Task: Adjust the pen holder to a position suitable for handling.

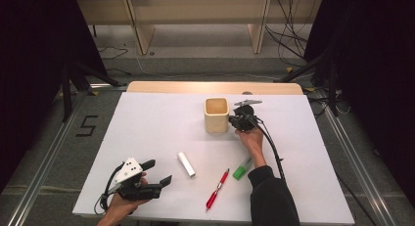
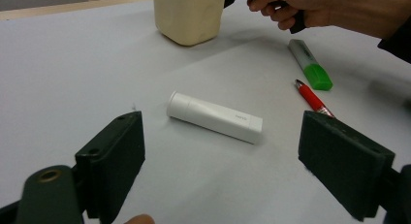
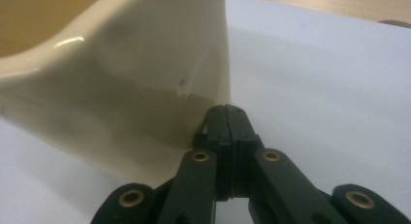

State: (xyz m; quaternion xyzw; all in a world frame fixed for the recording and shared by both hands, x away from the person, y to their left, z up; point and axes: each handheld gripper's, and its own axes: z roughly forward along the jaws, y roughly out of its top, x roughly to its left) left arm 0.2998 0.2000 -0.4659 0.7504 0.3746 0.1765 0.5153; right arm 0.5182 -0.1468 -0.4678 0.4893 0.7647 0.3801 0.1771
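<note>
A: How did the cream, square-mouthed, soft-walled cup look?
B: Upright past the table's middle, its inside seemingly empty. The right gripper, jaws pressed together on nothing, sat against its right wall.
A: And the left gripper?
B: Spread wide, empty, near the white table front edge, facing the white capped tube. Bare sheet lay left of the cup.
</note>
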